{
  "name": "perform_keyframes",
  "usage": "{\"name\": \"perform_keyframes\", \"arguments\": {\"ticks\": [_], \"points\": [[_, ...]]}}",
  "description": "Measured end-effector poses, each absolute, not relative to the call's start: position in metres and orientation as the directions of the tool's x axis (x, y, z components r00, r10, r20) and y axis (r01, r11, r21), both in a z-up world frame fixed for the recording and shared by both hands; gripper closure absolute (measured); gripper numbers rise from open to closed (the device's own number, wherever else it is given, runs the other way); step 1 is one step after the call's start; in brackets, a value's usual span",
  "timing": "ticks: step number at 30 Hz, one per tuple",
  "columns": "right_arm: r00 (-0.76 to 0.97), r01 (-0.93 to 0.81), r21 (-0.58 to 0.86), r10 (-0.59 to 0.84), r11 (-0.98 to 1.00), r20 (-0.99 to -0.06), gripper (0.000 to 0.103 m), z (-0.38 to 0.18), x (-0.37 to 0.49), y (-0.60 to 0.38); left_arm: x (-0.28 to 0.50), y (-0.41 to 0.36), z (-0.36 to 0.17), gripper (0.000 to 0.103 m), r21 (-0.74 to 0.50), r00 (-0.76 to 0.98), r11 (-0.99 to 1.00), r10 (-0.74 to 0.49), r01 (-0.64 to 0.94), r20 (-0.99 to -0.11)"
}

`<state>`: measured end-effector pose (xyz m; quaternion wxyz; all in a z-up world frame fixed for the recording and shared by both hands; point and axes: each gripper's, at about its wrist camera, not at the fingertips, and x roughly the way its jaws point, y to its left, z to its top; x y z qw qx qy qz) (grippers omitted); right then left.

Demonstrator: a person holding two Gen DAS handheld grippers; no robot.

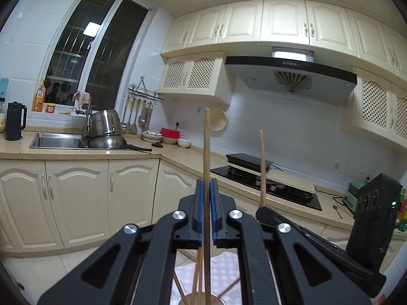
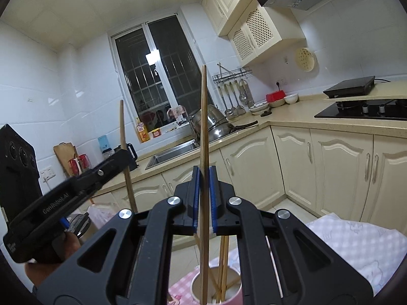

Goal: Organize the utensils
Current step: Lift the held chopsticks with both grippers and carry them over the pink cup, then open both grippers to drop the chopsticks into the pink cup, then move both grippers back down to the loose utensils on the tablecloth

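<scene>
In the left wrist view my left gripper (image 1: 206,186) is shut on a wooden chopstick (image 1: 206,147) that stands upright between the blue pads. Below it a cup (image 1: 189,298) holds several more chopsticks. To the right, my right gripper (image 1: 264,209) grips a second upright chopstick (image 1: 262,167). In the right wrist view my right gripper (image 2: 203,174) is shut on its chopstick (image 2: 203,117), whose lower end reaches down into the pink cup (image 2: 194,283). At the left, the left gripper (image 2: 123,156) holds its chopstick (image 2: 124,137), with a hand (image 2: 48,259) on the grip.
The cup stands on a pink and white checked cloth (image 2: 361,244). Cream cabinets run under an L-shaped counter with a sink (image 1: 58,141), stacked steel pots (image 1: 105,129), bowls (image 1: 162,137) and a black hob (image 1: 269,185). A range hood (image 1: 292,76) hangs above.
</scene>
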<state>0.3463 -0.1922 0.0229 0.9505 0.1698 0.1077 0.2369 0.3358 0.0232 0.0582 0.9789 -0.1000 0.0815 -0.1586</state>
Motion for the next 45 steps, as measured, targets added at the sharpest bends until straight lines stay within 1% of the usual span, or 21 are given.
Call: {"name": "perform_keyframes", "arguments": {"ticks": [7,18,19,20,21,22,24,26,27,28,29,30,33,35,40,45], "points": [[0.873,-0.393,0.348,0.464,0.851,-0.150,0.095,0.002,0.361,-0.179,0.356,0.018,0.027,0.098,-0.224,0.939,0.937,-0.306,0.268,-0.160],[0.860,-0.375,0.325,0.457,0.868,-0.227,0.095,-0.027,0.374,-0.167,0.368,0.015,-0.003,0.098,-0.213,0.935,0.944,-0.294,0.251,-0.200],[0.853,-0.378,0.324,0.463,0.867,-0.241,0.095,-0.029,0.375,-0.166,0.368,0.014,-0.005,0.097,-0.212,0.933,0.945,-0.292,0.249,-0.209],[0.851,-0.375,0.322,0.461,0.869,-0.253,0.094,-0.030,0.374,-0.166,0.368,0.015,-0.006,0.093,-0.213,0.932,0.946,-0.291,0.246,-0.217],[0.852,-0.370,0.322,0.456,0.872,-0.255,0.082,-0.029,0.373,-0.167,0.367,0.016,-0.007,0.075,-0.215,0.932,0.947,-0.285,0.238,-0.225],[0.862,-0.354,0.327,0.441,0.876,-0.249,0.045,-0.028,0.369,-0.171,0.364,0.018,-0.007,0.063,-0.220,0.933,0.947,-0.282,0.234,-0.222],[0.878,-0.333,0.339,0.421,0.880,-0.228,0.028,-0.025,0.363,-0.180,0.355,0.027,-0.004,0.034,-0.250,0.944,0.943,-0.271,0.220,-0.191],[0.882,-0.330,0.347,0.418,0.878,-0.220,0.028,-0.022,0.357,-0.188,0.346,0.031,-0.001,0.028,-0.245,0.951,0.948,-0.249,0.201,-0.184],[0.887,-0.324,0.350,0.411,0.879,-0.209,0.025,-0.017,0.352,-0.194,0.341,0.033,0.002,0.024,-0.241,0.952,0.950,-0.247,0.200,-0.184],[0.893,-0.317,0.351,0.402,0.881,-0.202,0.017,-0.014,0.348,-0.198,0.338,0.034,0.004,0.023,-0.237,0.952,0.951,-0.246,0.200,-0.183],[0.900,-0.310,0.353,0.392,0.883,-0.190,0.014,-0.010,0.344,-0.204,0.332,0.034,0.006,0.020,-0.232,0.952,0.952,-0.243,0.198,-0.184],[0.906,-0.303,0.356,0.382,0.884,-0.179,0.010,-0.006,0.339,-0.209,0.329,0.034,0.008,0.015,-0.227,0.952,0.954,-0.242,0.198,-0.186],[0.921,-0.280,0.355,0.355,0.892,-0.164,0.006,0.006,0.324,-0.228,0.314,0.033,0.013,0.013,-0.207,0.954,0.959,-0.235,0.196,-0.187],[0.923,-0.266,0.354,0.343,0.897,-0.173,0.006,0.010,0.318,-0.237,0.305,0.031,0.016,0.013,-0.192,0.954,0.963,-0.228,0.190,-0.197],[0.913,-0.223,0.372,0.326,0.901,-0.244,0.006,0.009,0.303,-0.263,0.288,0.028,0.020,0.013,-0.177,0.948,0.966,-0.226,0.188,-0.225],[0.889,-0.187,0.366,0.315,0.912,-0.332,0.006,-0.005,0.288,-0.282,0.270,0.022,0.016,0.013,-0.157,0.939,0.968,-0.232,0.196,-0.253]]}}
